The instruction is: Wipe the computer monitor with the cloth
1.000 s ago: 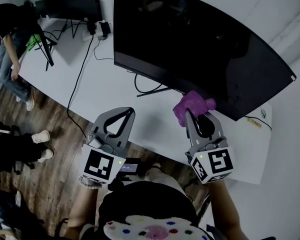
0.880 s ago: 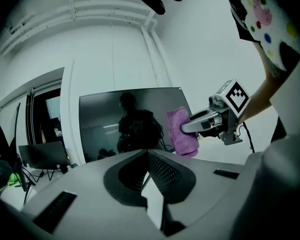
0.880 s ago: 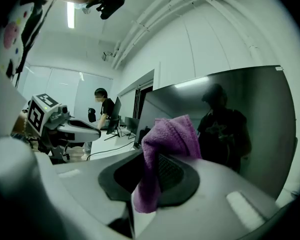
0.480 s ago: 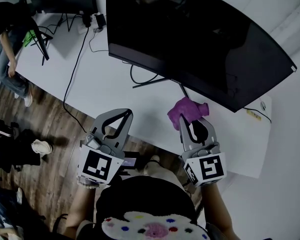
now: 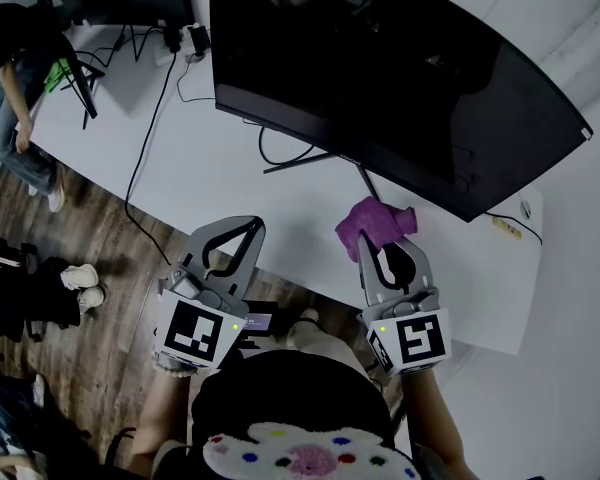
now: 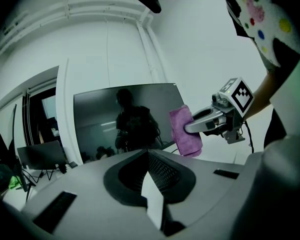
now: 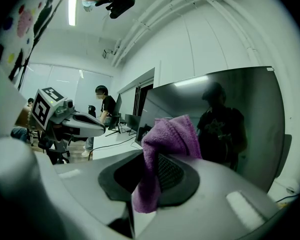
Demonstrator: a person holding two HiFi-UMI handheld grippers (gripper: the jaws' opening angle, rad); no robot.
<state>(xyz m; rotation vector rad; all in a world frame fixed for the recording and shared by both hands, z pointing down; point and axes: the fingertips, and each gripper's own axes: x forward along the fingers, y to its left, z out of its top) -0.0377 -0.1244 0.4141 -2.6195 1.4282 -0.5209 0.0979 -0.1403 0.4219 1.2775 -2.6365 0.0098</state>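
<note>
Between the jaws of the right gripper [image 7: 149, 181] sits the purple cloth [image 7: 166, 136]. The jaws are closed hard on it, with one fold bunched over the tips and a tail hanging inside. The left gripper [image 6: 148, 156] has its jaws brought together on nothing and is held beside the right one over the near desk edge.

From the head view, the cloth [image 5: 376, 218] is just below the monitor [image 5: 380, 78], near its lower edge but apparently not touching the screen. Wiping is not yet begun.

Risks, as judged:
- The pinch is narrow, so a firm drag across the screen could pull the cloth free.
- If the bunch folds back, bare jaw tips could meet the screen.
- The monitor rests on thin stand legs [image 5: 310, 164], so a hard push could rock it.

Around:
- The white desk [image 5: 230, 203] carries cables [image 5: 152, 128] trailing off its left side.
- A smaller screen [image 5: 130, 3] sits at the far corner.
- A person [image 5: 10, 68] sits at the left end.
- A stand leg lies just by the cloth. Nothing else blocks the screen.
</note>
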